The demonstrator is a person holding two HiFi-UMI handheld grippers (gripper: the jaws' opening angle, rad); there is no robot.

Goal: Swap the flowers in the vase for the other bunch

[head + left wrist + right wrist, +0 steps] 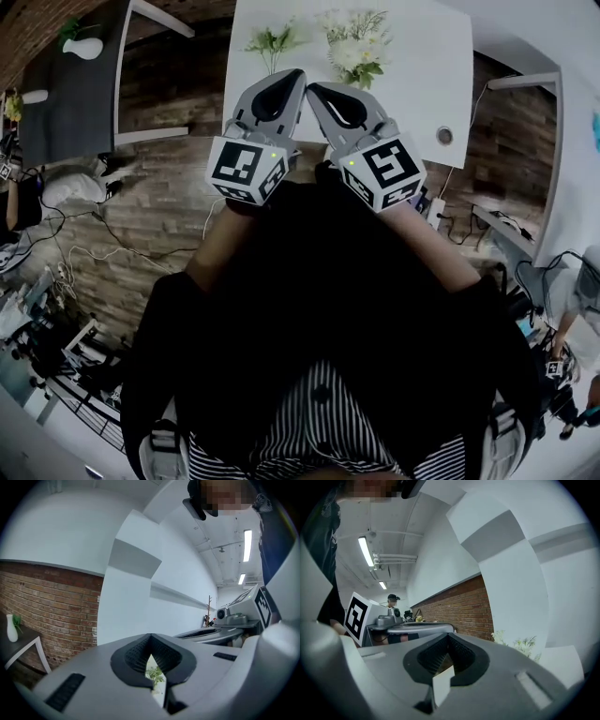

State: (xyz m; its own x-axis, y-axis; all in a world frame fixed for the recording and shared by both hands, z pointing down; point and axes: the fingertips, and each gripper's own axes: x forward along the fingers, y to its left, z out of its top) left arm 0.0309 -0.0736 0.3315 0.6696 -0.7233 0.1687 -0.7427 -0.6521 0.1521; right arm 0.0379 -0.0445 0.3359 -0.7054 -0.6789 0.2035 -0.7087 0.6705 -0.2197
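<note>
The two bunches are sitting on the white table (441, 56) at the top of the head view. A thin green leafy bunch (272, 39) is standing to the left, and a fuller bunch of white flowers (356, 47) is standing just beside it on the right. From this steep angle it is hard to tell what either bunch is standing in.

Nearer the person, the left gripper (296, 75) and the right gripper (313, 88) are hanging side by side over the table's near edge, their tips almost touching each other and well short of the flowers. Both are pressed together and pinching nothing. In the left gripper view the ribbed pads (136, 651) are meeting at their tips, and a bit of green leaf is showing through the slit beneath them. In the right gripper view the pads (461, 651) are likewise meeting, with the white flowers showing off to the right against a brick wall (464, 609).

A dark table (66, 103) carrying a small white vase (84, 47) is standing to the left, apart from the white one, and cables (84, 248) are trailing over the wooden floor (159, 197).
</note>
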